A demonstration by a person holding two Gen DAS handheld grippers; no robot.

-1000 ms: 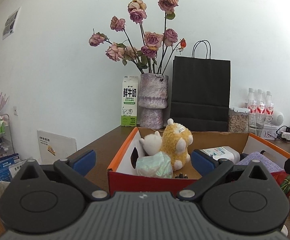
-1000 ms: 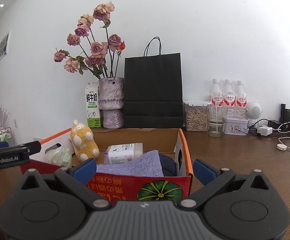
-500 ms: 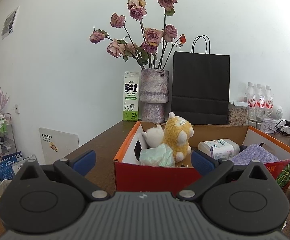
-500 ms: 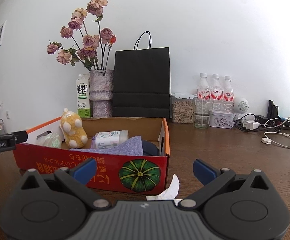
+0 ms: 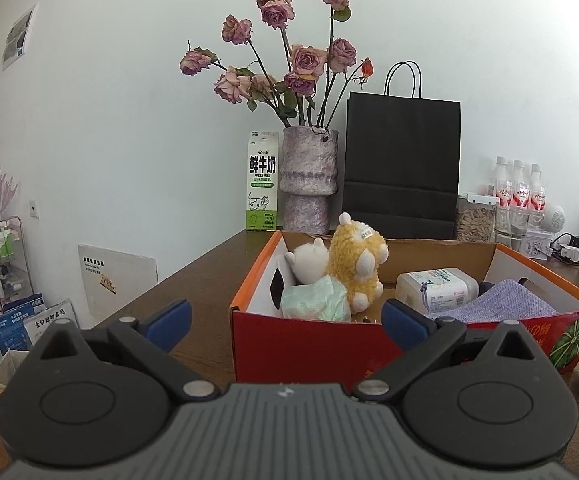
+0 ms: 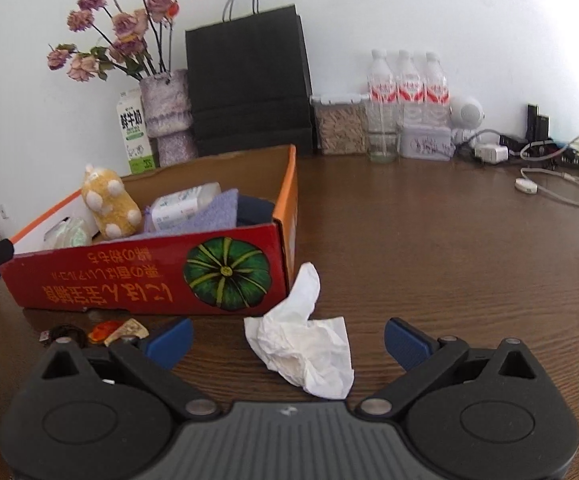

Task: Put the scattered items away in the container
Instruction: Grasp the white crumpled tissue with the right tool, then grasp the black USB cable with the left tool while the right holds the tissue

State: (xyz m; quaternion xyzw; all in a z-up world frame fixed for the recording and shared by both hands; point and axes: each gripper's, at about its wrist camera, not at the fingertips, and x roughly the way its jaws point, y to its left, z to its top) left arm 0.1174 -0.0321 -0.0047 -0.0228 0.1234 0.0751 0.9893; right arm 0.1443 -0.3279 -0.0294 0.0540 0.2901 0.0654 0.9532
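A red cardboard box (image 6: 145, 280) with a pumpkin print sits on the brown table; it also shows in the left wrist view (image 5: 309, 344). Inside lie a yellow plush toy (image 5: 355, 266), a white plush (image 5: 307, 260), a green bundle (image 5: 317, 300), a white wipes pack (image 5: 435, 286) and a purple cloth (image 5: 497, 306). A crumpled white tissue (image 6: 305, 344) lies on the table in front of the box, between my right gripper's open fingers. My right gripper (image 6: 287, 338) is open and empty. A small orange wrapper (image 6: 115, 330) and a dark cable (image 6: 65, 332) lie left of it. My left gripper (image 5: 285, 320) is open and empty, short of the box.
At the back stand a milk carton (image 5: 262, 180), a vase of roses (image 5: 309, 176), a black paper bag (image 5: 401, 168), a jar (image 6: 341, 126), water bottles (image 6: 407, 88) and chargers with cables (image 6: 549, 172). The table's left edge drops to the floor (image 5: 21, 320).
My right gripper has pulled back and tilted down from the box, so the tissue and small items on the table now show. My left gripper has backed off slightly.
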